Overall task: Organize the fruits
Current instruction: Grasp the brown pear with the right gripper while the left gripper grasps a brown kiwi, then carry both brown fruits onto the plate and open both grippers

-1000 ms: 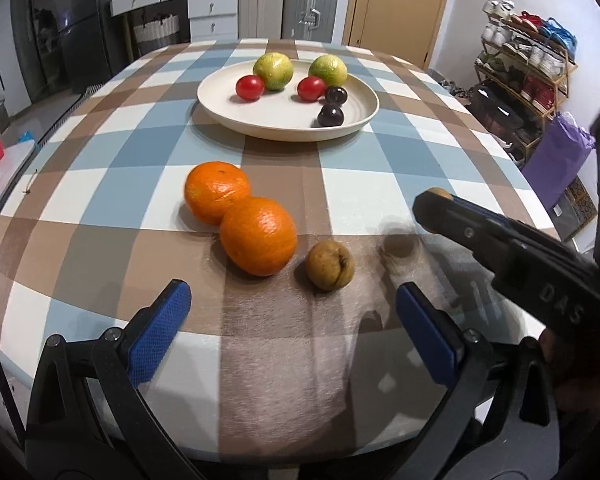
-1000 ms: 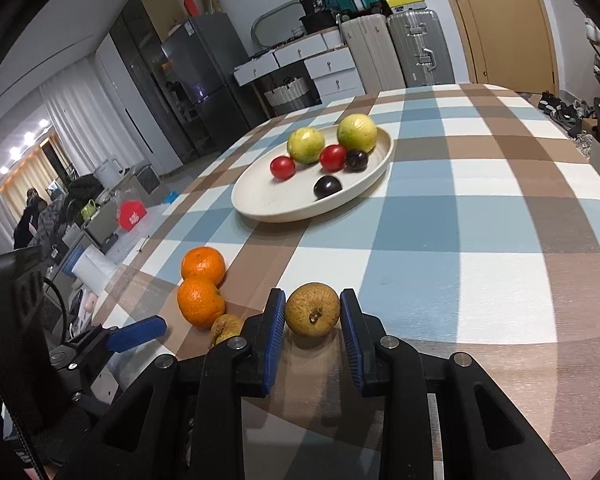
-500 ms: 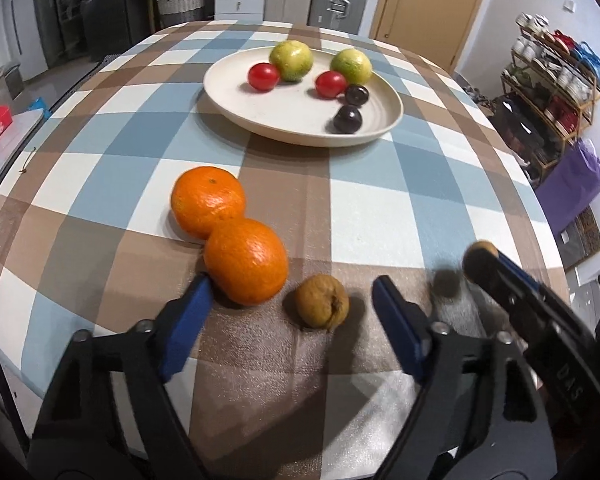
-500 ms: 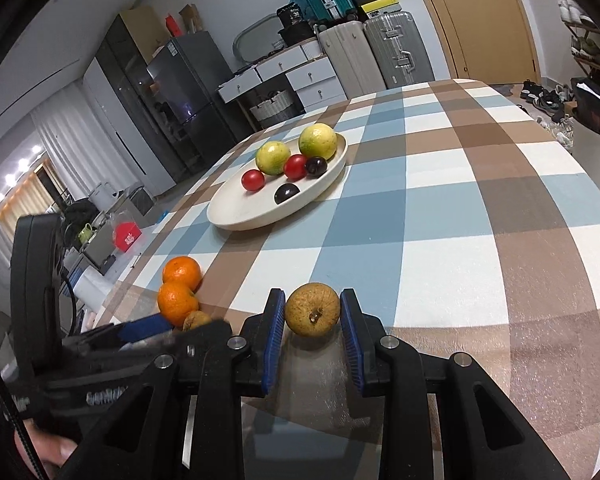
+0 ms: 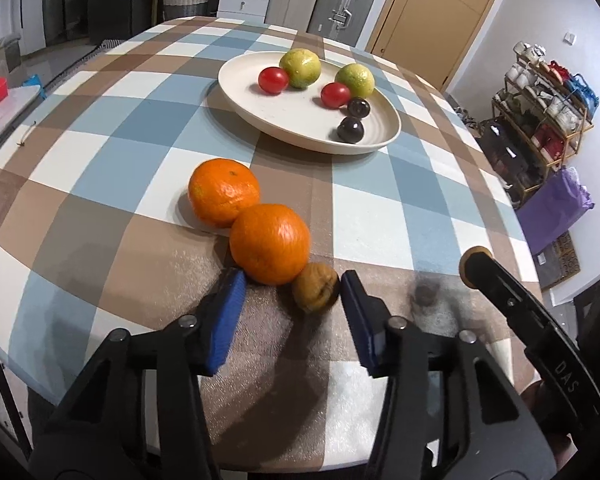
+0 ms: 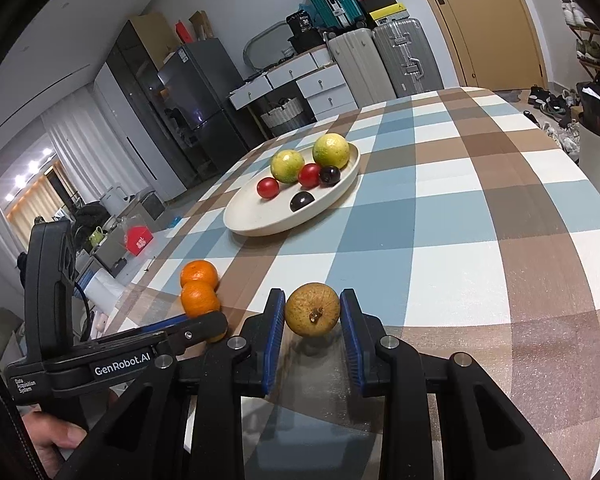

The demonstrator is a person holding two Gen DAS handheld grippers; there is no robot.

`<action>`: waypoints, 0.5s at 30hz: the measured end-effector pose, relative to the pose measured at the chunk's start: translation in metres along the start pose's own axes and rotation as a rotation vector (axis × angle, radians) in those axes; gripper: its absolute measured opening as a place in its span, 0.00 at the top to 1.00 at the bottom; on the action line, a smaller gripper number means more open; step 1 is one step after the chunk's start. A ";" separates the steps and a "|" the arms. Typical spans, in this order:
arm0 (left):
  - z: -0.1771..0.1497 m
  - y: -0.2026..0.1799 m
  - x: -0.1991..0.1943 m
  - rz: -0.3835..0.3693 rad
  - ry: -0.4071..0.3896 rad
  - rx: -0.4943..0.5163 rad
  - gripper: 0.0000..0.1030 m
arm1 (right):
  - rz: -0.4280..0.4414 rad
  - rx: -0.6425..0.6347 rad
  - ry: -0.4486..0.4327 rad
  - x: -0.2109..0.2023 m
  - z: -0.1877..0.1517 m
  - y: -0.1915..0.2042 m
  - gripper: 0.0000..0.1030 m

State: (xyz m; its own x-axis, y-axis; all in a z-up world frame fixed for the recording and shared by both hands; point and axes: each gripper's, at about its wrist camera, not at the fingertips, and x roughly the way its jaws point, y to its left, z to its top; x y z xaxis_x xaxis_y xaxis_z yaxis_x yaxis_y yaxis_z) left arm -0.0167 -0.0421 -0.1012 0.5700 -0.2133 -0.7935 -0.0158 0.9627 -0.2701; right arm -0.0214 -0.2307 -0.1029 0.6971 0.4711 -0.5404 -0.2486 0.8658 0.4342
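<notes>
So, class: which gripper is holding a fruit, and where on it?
The right gripper clamps a round brownish-yellow fruit across its sides. The left gripper is open, holding nothing.

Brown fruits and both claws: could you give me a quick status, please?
Right claw shut on brown fruit. Left claw open around second brown fruit. Orange touching it.

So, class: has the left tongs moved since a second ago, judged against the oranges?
Yes. The left tongs has come forward and narrowed; its pads now flank the small brown fruit beside the nearer orange, not yet clamped.
</notes>
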 end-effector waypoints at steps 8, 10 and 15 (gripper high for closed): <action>-0.002 -0.001 0.001 -0.096 0.024 -0.003 0.79 | -0.005 -0.016 -0.005 -0.005 0.001 0.009 0.73; -0.002 0.000 0.000 -0.108 0.023 -0.005 0.79 | -0.008 -0.020 -0.005 -0.007 0.001 0.011 0.73; -0.003 -0.005 -0.011 -0.150 -0.004 0.029 0.79 | -0.014 -0.028 -0.001 -0.007 0.002 0.016 0.72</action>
State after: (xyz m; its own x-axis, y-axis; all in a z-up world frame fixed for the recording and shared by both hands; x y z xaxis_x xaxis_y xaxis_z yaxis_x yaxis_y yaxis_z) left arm -0.0251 -0.0448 -0.0926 0.5675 -0.3544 -0.7432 0.0936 0.9245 -0.3694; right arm -0.0287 -0.2209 -0.0908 0.7015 0.4590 -0.5451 -0.2574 0.8765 0.4067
